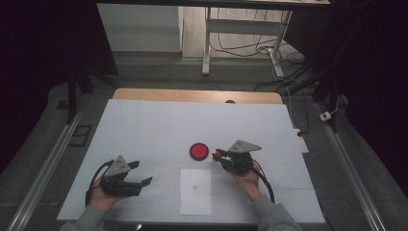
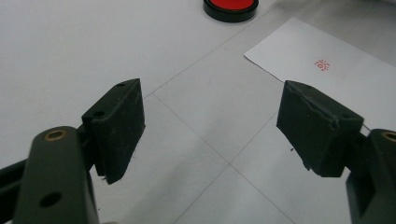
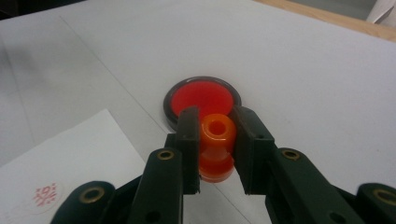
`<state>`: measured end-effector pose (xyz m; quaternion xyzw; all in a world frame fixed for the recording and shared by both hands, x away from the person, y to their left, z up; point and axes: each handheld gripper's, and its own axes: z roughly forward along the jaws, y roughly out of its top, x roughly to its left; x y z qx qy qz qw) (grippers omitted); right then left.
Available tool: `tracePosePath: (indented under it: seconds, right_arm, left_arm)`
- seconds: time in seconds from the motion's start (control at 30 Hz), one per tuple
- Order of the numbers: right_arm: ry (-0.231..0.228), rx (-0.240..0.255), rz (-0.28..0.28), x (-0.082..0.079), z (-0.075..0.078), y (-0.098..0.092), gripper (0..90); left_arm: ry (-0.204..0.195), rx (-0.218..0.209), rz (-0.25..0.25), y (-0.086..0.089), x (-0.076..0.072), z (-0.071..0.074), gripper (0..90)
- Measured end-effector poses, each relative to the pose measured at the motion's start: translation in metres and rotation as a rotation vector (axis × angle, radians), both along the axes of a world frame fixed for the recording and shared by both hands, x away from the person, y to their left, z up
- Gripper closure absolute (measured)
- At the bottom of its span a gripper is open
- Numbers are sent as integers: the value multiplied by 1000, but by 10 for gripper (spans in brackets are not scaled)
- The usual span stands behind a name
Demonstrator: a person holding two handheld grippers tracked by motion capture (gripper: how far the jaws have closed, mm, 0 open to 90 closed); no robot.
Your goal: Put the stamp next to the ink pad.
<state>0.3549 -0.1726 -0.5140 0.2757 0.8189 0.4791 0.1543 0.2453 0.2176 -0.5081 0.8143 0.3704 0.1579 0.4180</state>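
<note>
**Orange stamp gripped beside the red ink pad**

In the high view, the right claw (image 1: 220, 155) sits a little right of the frame's centre, pointing toward the left of the frame. Its jaws are closed narrow around a small orange stamp (image 1: 217, 155), which lies just to the right of the round red ink pad (image 1: 198, 151). The right gripper view shows the hold closely: the orange stamp (image 3: 215, 147) is clamped between the two black jaws near the middle of the frame, its hollow end facing the camera, and the ink pad (image 3: 201, 99) lies directly beyond it, slightly above centre, its dark rim partly hidden behind the jaw tips.

A white sheet of paper (image 1: 195, 191) lies on the white surface (image 1: 144, 125) in the lower middle of the high view, below the ink pad. It carries a small red stamped mark (image 1: 194, 187); the same mark (image 3: 45, 195) appears in the lower left corner of the right gripper view.

The left claw (image 1: 140, 173) rests in the lower left of the high view, held in the person's left hand, well apart from the paper's left edge. Its jaws stand wide with nothing between them. In the left gripper view the two black pads (image 2: 120, 126) frame bare surface, with the paper (image 2: 327, 70) at the upper right and the ink pad (image 2: 230, 7) at the top edge.
</note>
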Motion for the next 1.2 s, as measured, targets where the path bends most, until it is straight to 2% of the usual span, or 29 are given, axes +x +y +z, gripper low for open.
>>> tracePosePath:
  seconds: [0.23,0.5,0.63,1.0,1.1,1.2]
  right_arm:
    - [23,-37,-19,7,-10,2,718]
    - [15,-86,-20,10,-17,8,717]
    - [12,-93,-21,9,-17,8,717]
    - [20,-81,-24,10,-18,8,711]
    - [11,-78,-26,9,-17,7,620]
    - [-3,-45,-25,8,-12,5,574]
  left_arm:
    - [-2,0,2,1,0,0,232]
    - [-3,1,3,1,0,1,232]
    - [1,4,2,1,1,0,232]
    - [1,5,3,1,1,0,231]
    - [2,5,2,1,1,0,231]
    - [2,4,4,2,1,-1,231]
